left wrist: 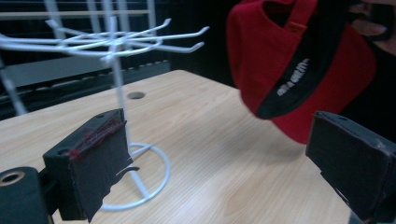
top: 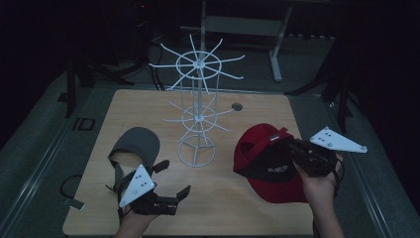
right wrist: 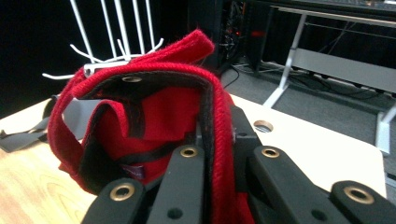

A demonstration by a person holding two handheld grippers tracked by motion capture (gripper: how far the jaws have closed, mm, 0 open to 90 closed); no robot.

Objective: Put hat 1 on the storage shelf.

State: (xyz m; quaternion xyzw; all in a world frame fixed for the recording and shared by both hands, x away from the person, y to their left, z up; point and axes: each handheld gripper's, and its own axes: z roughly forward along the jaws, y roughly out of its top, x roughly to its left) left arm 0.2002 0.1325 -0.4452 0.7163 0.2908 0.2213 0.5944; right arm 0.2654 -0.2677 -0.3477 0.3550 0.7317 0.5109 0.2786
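Note:
A red cap [top: 267, 163] with a black inner band is held up at the right of the table, and my right gripper [top: 292, 148] is shut on its back edge. In the right gripper view the red cap [right wrist: 154, 107] has its rim pinched between the black jaws. The left gripper view catches the red cap [left wrist: 303, 70] hanging above the tabletop. My left gripper [top: 173, 181] is open near the front left with nothing between its fingers [left wrist: 93, 163]. A grey visor [top: 136, 144] lies just behind it. A white wire rack [top: 197, 109] stands mid-table.
The wooden table [top: 148, 106] has a small round hole [top: 237, 106] behind the rack. The rack's thin arms [left wrist: 112, 39] spread out at two levels. Dark stands and a metal frame [top: 277, 44] surround the table on the floor.

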